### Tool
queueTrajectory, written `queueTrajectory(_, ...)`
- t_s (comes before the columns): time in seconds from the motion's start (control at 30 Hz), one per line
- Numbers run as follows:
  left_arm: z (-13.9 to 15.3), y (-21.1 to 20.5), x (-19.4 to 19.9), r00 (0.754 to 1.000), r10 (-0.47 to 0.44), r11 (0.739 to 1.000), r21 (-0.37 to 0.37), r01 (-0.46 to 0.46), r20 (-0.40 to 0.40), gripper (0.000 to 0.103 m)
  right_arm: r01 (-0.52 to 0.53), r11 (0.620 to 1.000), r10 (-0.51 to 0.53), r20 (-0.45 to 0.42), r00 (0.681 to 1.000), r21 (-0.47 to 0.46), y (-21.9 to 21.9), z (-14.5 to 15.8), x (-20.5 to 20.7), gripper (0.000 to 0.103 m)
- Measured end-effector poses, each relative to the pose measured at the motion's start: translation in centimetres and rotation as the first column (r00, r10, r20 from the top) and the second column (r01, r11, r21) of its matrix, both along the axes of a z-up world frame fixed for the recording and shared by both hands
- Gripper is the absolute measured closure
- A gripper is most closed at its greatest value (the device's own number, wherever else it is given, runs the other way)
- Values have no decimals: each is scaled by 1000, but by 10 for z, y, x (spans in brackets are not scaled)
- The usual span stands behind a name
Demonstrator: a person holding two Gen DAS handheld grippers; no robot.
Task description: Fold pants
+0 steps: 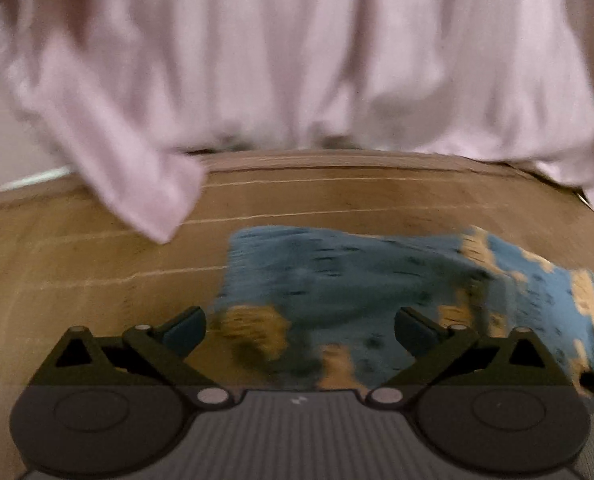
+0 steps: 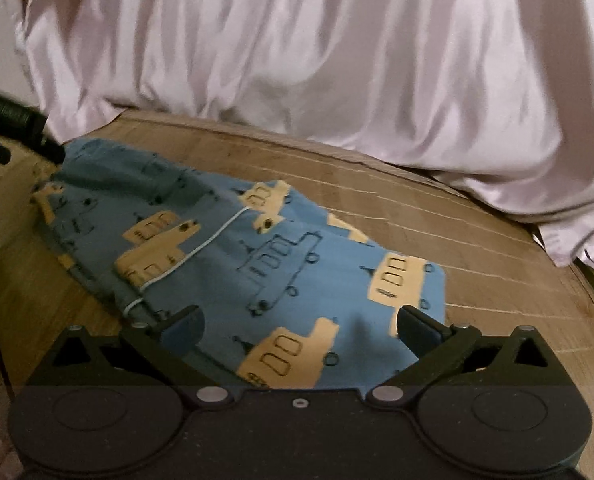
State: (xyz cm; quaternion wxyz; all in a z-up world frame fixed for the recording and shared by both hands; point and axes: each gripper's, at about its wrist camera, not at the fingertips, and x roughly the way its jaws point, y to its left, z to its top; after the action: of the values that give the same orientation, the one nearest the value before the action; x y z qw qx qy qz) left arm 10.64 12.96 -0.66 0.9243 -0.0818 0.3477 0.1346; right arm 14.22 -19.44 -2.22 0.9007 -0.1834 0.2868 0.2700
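Blue cotton pants (image 2: 233, 264), printed with yellow trains, lying bunched on a woven mat (image 2: 437, 220), likely spread there for a flat folding surface, beside a pale pink sheet (image 2: 297, 60) draped behind. Left tongs (image 1: 300, 330) spread wide, holding nothing, hovering over the blurred pants, probably seeking an edge. Right tongs (image 2: 299, 326) likewise wide and empty, low over the near hem, seemingly poised to pinch.
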Motion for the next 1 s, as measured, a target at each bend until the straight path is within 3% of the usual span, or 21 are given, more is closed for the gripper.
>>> queueTrajectory(0.13,-3,31,3,996,93,991,-101,-93,-6,6,-14,1000,14,-1,1000,-17,4,-3,-3,1)
queueTrajectory(0.23,-8,48,10,993,118,975,-188,-118,-10,21,-15,1000,15,-5,1000,-27,5,-5,-3,1)
queueTrajectory(0.3,-12,56,15,991,129,965,-225,-132,-28,46,-16,999,16,-7,1000,-32,5,-6,-3,1)
queueTrajectory(0.37,-15,60,17,988,139,959,-242,-150,-59,60,-16,999,15,-10,1000,-33,6,-6,-3,1)
queueTrajectory(0.5,-16,60,13,992,111,948,-292,-123,-60,75,-19,999,18,-13,1000,-33,7,-7,-3,1)
queueTrajectory(0.6,-11,55,12,994,100,964,-242,-107,-41,79,-23,999,23,-15,1000,-34,7,-8,-3,1)
queueTrajectory(0.7,-1,40,13,999,42,996,-79,-41,9,80,-25,999,24,-21,999,-33,7,-9,-3,1)
queueTrajectory(0.77,0,34,18,1000,16,1000,-22,-16,-2,80,-23,999,22,-25,999,-30,7,-10,-2,1)
queueTrajectory(0.83,-6,34,25,999,19,1000,-1,-19,-40,80,-20,999,19,-27,999,-29,6,-10,-2,1)
queueTrajectory(0.93,-12,40,26,997,38,999,-31,-40,-65,77,-16,999,15,-27,1000,-28,6,-10,-1,1)
queueTrajectory(1.0,-12,41,24,997,33,999,-19,-35,-65,70,-14,1000,14,-23,1000,-28,6,-9,-2,1)
